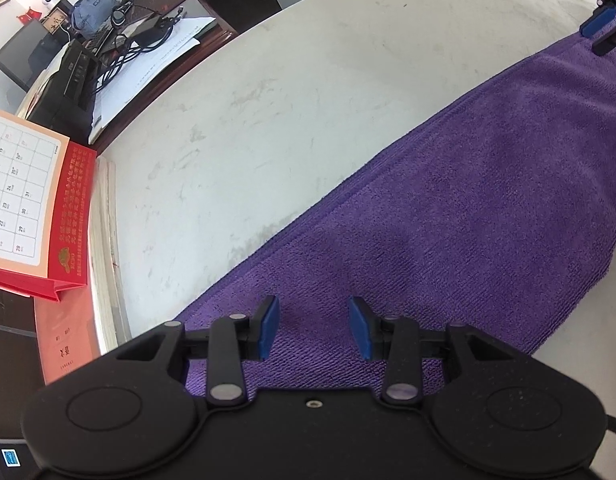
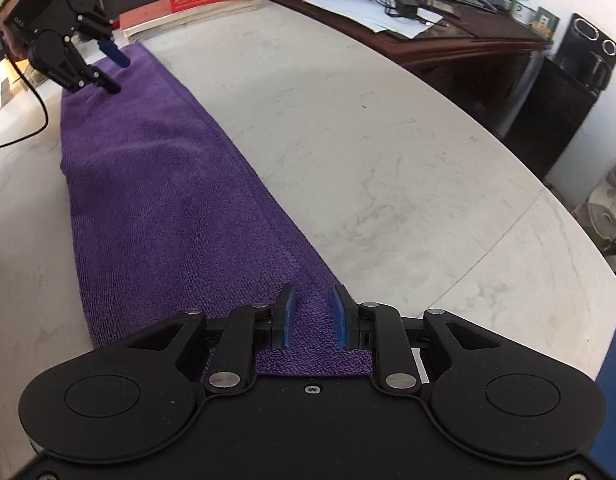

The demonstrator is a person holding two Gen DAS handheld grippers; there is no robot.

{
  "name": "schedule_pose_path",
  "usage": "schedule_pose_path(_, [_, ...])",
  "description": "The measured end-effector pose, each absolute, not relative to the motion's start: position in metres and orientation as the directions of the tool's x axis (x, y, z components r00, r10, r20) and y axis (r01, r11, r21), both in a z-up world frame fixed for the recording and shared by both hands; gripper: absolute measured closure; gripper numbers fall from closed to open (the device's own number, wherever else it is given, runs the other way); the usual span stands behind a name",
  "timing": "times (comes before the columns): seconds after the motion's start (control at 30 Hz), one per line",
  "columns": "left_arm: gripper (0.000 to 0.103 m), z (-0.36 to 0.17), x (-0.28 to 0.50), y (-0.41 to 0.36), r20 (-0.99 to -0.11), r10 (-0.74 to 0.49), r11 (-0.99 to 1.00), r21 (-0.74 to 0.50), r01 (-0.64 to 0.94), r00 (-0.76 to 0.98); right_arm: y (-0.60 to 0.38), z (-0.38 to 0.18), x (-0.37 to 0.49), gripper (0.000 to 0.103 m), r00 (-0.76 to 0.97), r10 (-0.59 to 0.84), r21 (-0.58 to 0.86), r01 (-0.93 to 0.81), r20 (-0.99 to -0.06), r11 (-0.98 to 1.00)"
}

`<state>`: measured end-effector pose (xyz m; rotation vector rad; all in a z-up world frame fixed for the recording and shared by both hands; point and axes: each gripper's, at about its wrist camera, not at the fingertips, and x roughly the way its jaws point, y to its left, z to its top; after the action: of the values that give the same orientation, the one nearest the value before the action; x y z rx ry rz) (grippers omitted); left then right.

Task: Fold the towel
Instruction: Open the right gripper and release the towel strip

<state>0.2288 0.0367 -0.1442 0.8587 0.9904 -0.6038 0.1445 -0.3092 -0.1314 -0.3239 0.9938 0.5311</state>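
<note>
Left gripper (image 1: 314,326): fingers spread above one end of the towel, holding nothing; white table (image 1: 308,80); purple towel (image 1: 488,200), a long folded strip lying flat; right gripper (image 2: 313,314), parted at opposite end, possibly touching fabric; red calendar (image 1: 28,200).

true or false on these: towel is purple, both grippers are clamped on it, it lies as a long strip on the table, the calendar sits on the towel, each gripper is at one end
1. The towel is purple. True.
2. Both grippers are clamped on it. False: the left gripper and the right gripper both have their fingers apart, with the cloth showing between them.
3. It lies as a long strip on the table. True.
4. The calendar sits on the towel. False: it stands off the white table's edge, apart from the towel.
5. Each gripper is at one end of the strip. True.
</note>
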Motion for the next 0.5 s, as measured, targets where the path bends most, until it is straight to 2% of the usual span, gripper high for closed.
schedule_pose_path(0.03, [0.067, -0.144, 0.229, 0.037, -0.898, -0.059, 0.537, 0.340, 0.772, 0.436, -0.311, -0.132, 0.148, 0.068, 0.426, 0.275, -0.014, -0.562, -0.862, 0.827])
schedule_pose_path(0.1, [0.067, -0.144, 0.229, 0.037, -0.899, -0.058, 0.535, 0.340, 0.773, 0.435, -0.316, -0.132, 0.155, 0.061, 0.400, 0.270, -0.004, -0.566, -0.876, 0.824])
schedule_pose_path(0.5, [0.066, -0.146, 0.227, 0.040, -0.901, -0.053, 0.539, 0.337, 0.772, 0.430, -0.312, -0.132, 0.148, 0.067, 0.386, 0.278, -0.033, -0.633, -0.880, 0.773])
